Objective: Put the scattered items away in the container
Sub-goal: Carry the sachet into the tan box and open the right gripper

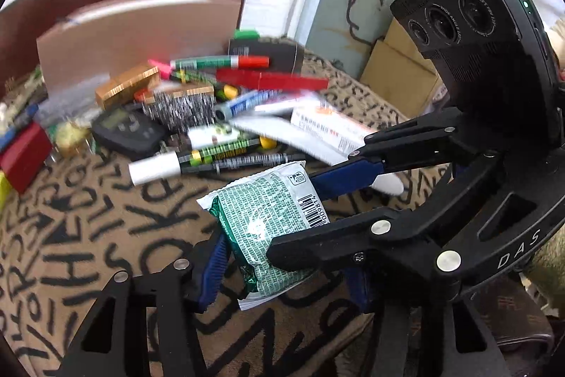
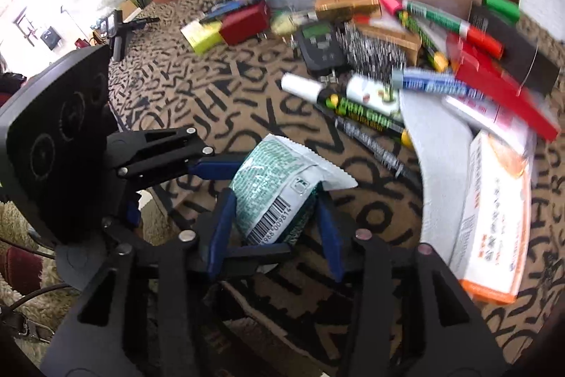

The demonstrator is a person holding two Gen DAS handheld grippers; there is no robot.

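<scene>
Both grippers meet on a green-and-white packet (image 1: 268,228) lying on a patterned cloth (image 1: 88,235), low in the centre of each frame. In the left wrist view, the left gripper (image 1: 282,274) straddles the packet's lower end, one blue pad (image 1: 212,267) against its left edge; whether the opposite pad presses cannot be told. The right gripper (image 1: 307,218) enters from the right of that frame, its fingers above and below the barcode end. In the right wrist view, the right gripper (image 2: 275,228) has blue pads (image 2: 220,235) on both sides of the packet (image 2: 272,196), seemingly touching, so it appears clamped on it. Beyond, in the upper half, lie markers (image 1: 219,62), a red box (image 1: 21,158), a wire brush (image 1: 180,108) and a white-orange carton (image 2: 494,228). A cardboard box (image 1: 141,30) stands behind the pile.
</scene>
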